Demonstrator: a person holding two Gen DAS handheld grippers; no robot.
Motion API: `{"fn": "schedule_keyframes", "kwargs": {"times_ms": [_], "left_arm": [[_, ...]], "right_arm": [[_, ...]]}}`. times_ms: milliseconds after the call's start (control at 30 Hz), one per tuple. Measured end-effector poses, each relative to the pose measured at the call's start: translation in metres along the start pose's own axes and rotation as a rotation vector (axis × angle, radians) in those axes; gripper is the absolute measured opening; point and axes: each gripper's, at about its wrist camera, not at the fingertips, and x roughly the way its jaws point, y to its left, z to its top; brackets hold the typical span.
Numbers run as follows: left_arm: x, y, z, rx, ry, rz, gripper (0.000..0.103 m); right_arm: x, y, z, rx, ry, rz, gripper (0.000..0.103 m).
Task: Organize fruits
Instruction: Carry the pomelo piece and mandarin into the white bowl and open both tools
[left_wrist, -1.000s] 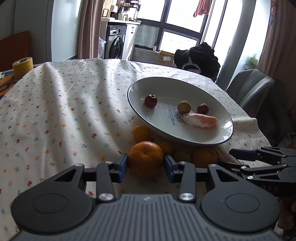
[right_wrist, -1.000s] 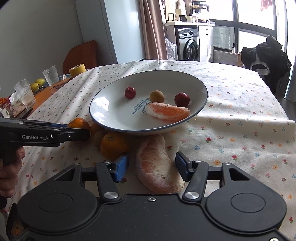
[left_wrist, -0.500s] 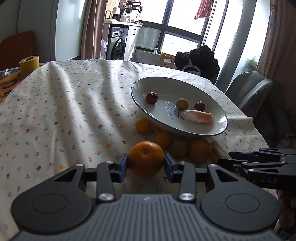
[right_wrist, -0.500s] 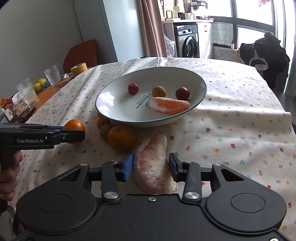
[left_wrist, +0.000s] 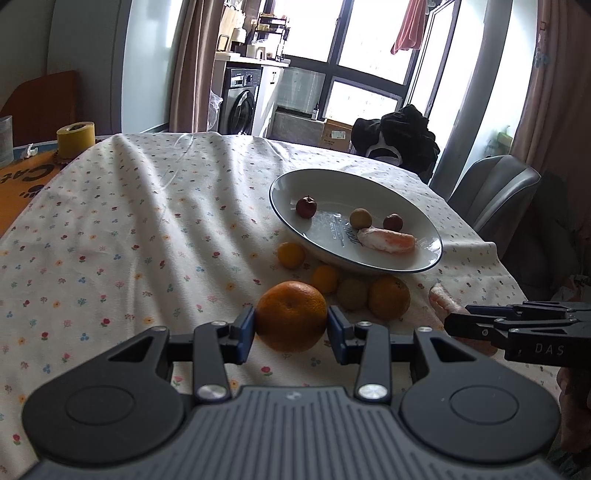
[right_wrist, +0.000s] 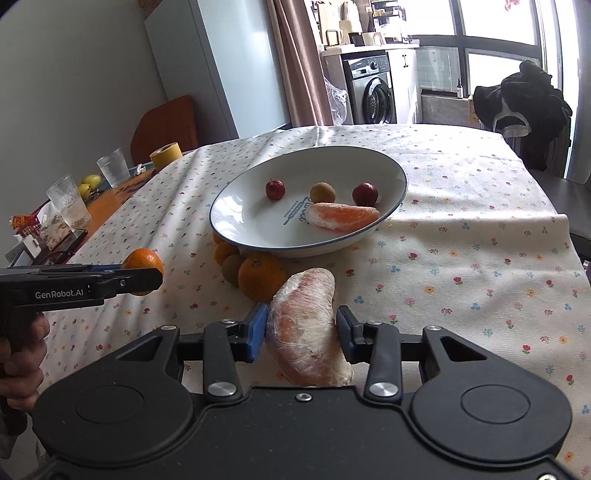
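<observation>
My left gripper (left_wrist: 291, 326) is shut on a large orange (left_wrist: 291, 314), held above the flowered tablecloth; the same orange (right_wrist: 143, 260) shows at left in the right wrist view. My right gripper (right_wrist: 301, 330) is shut on a peeled pomelo segment (right_wrist: 304, 328), also lifted off the cloth. The white plate (left_wrist: 288, 184) with a dark rim holds two small red fruits, a small tan fruit (left_wrist: 360, 218) and another pomelo segment (left_wrist: 386, 240). Several small oranges (left_wrist: 389, 297) and a tan fruit lie against the plate's near edge.
A yellow tape roll (left_wrist: 75, 134) and drinking glasses (right_wrist: 70, 203) stand at the table's left side on an orange mat. A grey chair (left_wrist: 495, 192) and a chair draped with dark clothes (left_wrist: 399, 136) stand past the far right edge. A person's hand (right_wrist: 20, 354) holds the left gripper.
Both grippers have risen and pulled back from the plate. The left carries the orange up with it. The right closed on the pomelo segment and lifted it off the cloth.
</observation>
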Motion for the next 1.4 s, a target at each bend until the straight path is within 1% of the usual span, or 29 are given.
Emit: {"fn": "schedule_keyframes", "kwargs": {"times_ms": [400, 767, 1033, 1400], "left_arm": [[-0.022, -0.005, 0.0, 0.008, -0.038, 0.001, 0.04], [-0.03, -0.008, 0.008, 0.016, -0.064, 0.001, 0.04], [-0.028, -0.009, 0.016, 0.024, -0.077, 0.004, 0.04], [-0.012, -0.011, 0.032, 0.036, -0.071, 0.003, 0.04]], "right_arm": [[-0.022, 0.007, 0.004, -0.014, -0.052, -0.01, 0.038], [-0.032, 0.008, 0.014, -0.031, -0.091, -0.015, 0.038], [-0.032, 0.008, 0.023, -0.042, -0.106, -0.012, 0.038], [-0.019, -0.001, 0.039, -0.035, -0.11, -0.012, 0.038]]}}
